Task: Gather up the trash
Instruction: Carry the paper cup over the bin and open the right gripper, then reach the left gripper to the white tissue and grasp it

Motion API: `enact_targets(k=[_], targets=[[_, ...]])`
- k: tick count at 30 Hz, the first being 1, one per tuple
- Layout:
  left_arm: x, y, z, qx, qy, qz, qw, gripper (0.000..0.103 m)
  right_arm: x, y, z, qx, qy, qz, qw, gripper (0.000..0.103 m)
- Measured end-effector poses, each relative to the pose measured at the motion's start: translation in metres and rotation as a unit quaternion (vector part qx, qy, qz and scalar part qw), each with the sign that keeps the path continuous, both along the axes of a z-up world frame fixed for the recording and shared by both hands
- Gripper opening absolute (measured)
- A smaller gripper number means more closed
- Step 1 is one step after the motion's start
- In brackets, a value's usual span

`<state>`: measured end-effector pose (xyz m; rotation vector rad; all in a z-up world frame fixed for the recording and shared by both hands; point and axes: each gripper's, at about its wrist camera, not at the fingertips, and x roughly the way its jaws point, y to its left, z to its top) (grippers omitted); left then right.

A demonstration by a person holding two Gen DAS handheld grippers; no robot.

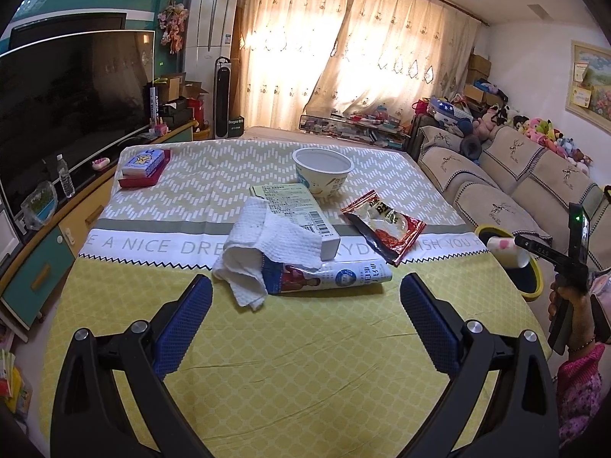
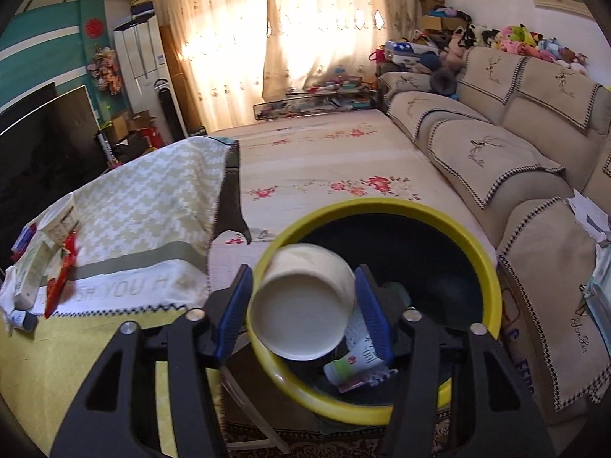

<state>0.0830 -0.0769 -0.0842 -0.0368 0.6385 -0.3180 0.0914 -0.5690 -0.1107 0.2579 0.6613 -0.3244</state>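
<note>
While the left gripper (image 1: 305, 297) stood open above the table (image 1: 267, 362), the right gripper (image 2: 303, 301) clamped a paper cup (image 2: 305, 305) over the yellow bin (image 2: 477, 252).

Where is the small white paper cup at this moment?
The small white paper cup sits between the right gripper fingers, over the yellow-rimmed black bin beside the table.

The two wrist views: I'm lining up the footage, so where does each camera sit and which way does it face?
Left wrist: on the left gripper, facing across the table at a paper towel, bowl and snack wrapper; the person's right hand shows.
Right wrist: on the right gripper, looking down into the yellow bin, a paper cup between its fingers.
Both show the cup, bin, sofa and curtains.
</note>
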Motion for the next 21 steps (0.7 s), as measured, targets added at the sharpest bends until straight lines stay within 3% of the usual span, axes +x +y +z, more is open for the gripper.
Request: enact_targets(k=[8, 17, 21], targets=[[0.001, -0.005, -0.004, 0.005, 0.005, -0.004, 1.0000, 0.097, 0.002, -0.014, -0.006, 0.008, 0.003, -0.032, 0.999, 0.046], [0.019, -0.004, -0.011, 0.001, 0.025, -0.007, 0.9997, 0.097, 0.000, 0.055, 0.033, 0.012, -0.075, 0.053, 0.996, 0.058], [0.039, -0.002, -0.009, 0.015, 0.030, 0.002, 0.9994, 0.097, 0.004, 0.089, 0.045, 0.010, -0.101, 0.089, 0.991, 0.059]])
